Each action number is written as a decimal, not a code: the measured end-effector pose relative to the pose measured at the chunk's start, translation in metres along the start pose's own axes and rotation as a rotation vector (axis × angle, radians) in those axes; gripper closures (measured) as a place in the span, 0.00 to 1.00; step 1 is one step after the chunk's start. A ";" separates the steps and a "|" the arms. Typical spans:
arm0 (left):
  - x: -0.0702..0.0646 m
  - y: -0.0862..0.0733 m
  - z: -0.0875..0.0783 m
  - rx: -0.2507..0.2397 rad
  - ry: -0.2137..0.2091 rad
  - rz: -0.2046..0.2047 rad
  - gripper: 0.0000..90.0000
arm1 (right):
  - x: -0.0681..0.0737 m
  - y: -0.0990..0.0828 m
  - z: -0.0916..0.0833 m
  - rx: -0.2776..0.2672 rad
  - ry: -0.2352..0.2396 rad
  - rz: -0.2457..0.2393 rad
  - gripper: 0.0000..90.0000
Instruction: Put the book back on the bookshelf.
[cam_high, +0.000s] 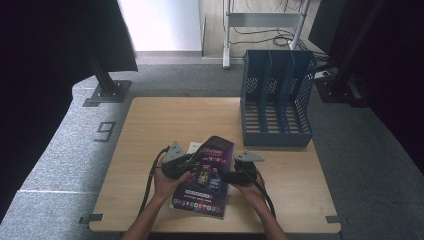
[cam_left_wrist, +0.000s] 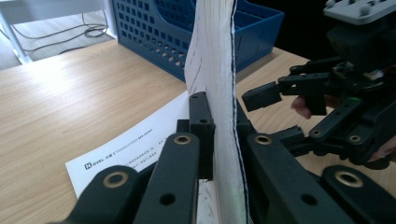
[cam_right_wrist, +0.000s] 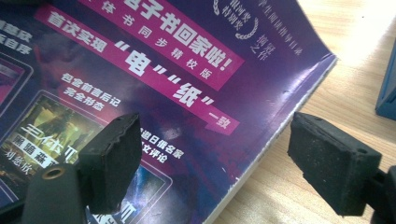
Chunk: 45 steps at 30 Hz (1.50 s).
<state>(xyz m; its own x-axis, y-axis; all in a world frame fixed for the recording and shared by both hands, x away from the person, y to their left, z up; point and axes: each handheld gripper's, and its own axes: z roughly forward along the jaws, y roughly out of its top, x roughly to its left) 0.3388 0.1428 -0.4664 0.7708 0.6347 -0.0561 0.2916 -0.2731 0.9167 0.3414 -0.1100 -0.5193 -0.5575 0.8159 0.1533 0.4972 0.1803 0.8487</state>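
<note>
Near table edge: left gripper (cam_left_wrist: 219, 140) clamps the purple magazine (cam_high: 205, 175), page edges upright; right gripper (cam_right_wrist: 215, 163) spread wide astride its spine edge. Far right, blue file rack (cam_high: 276, 97). Left gripper view adds a white printed sheet (cam_left_wrist: 135, 149) underneath.

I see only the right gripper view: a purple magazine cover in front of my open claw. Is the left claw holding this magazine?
Observer: Yes. In the left gripper view the left claw is shut on the magazine, its page edges upright between the jaws.
Operator: What is the blue thing at my right edge?
Observer: A blue file rack, standing at the far right of the table; its slots look empty.
Operator: Is anything else near the magazine?
Observer: A white printed sheet lies flat on the table beside the left claw.
</note>
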 end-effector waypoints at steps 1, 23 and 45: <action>0.000 0.000 -0.001 -0.004 -0.003 0.002 0.96 | 0.000 0.000 0.000 0.003 0.002 0.001 0.19; -0.004 -0.001 -0.002 -0.024 -0.024 -0.014 0.96 | -0.011 -0.002 0.012 0.048 0.055 0.057 0.16; 0.020 -0.035 0.017 0.096 0.007 -0.125 0.95 | -0.004 -0.004 0.017 0.105 0.037 0.067 0.27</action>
<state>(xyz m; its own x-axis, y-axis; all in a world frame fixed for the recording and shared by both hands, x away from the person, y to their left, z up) 0.3540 0.1526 -0.5064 0.7208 0.6734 -0.1645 0.4382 -0.2587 0.8608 0.3527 -0.1050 -0.5321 -0.5442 0.8074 0.2280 0.5999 0.1844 0.7786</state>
